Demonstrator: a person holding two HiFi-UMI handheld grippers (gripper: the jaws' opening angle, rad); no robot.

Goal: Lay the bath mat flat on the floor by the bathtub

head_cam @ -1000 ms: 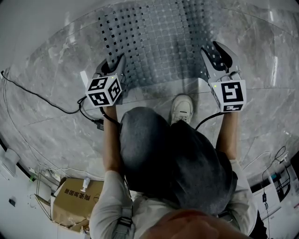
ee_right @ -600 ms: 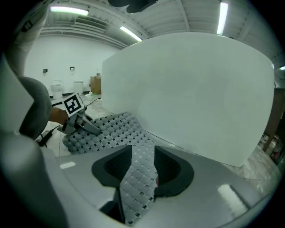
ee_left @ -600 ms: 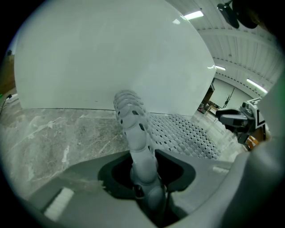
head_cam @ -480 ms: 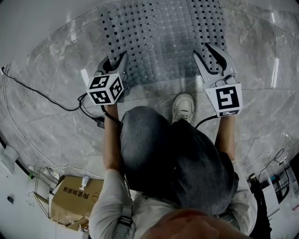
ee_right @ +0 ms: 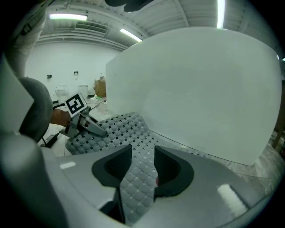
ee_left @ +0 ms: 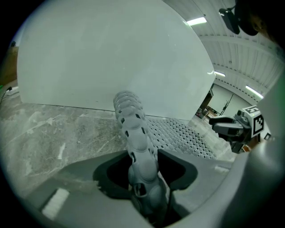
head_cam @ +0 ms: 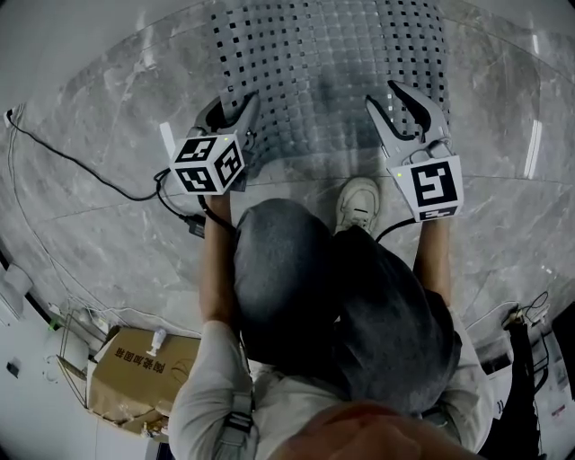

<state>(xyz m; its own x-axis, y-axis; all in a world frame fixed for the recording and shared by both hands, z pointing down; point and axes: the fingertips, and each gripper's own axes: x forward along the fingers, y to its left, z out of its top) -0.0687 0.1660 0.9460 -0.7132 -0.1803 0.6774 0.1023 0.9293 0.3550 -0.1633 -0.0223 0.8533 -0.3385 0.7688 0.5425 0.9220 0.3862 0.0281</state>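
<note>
Far out to the left of the left gripper's point(head_cam: 235, 110) jaws, a black cable point(head_cam: 81, 175) trails over the marble floor point(head_cam: 108, 216), and a cardboard box point(head_cam: 135, 377) sits behind them, partly hidden by the person's sleeve. These jaws are opening, and the near left edge of the grey perforated bath mat point(head_cam: 332, 63) stands curled up on edge between them. The left gripper view shows dark gaps on either side of that edge, but deep in the throat it is hard to tell whether anything touches. Ahead of both pairs of jaws the mat lies on the floor against the white bathtub point(head_cam: 90, 27), its far end cut off at the top of the head view. Between the two grippers and just behind them is a white shoe point(head_cam: 358, 202), with the person's knees hiding the floor below it. The right gripper's point(head_cam: 400, 103) jaws stand wide, with a strip of the mat's near right edge running flat between them
</note>
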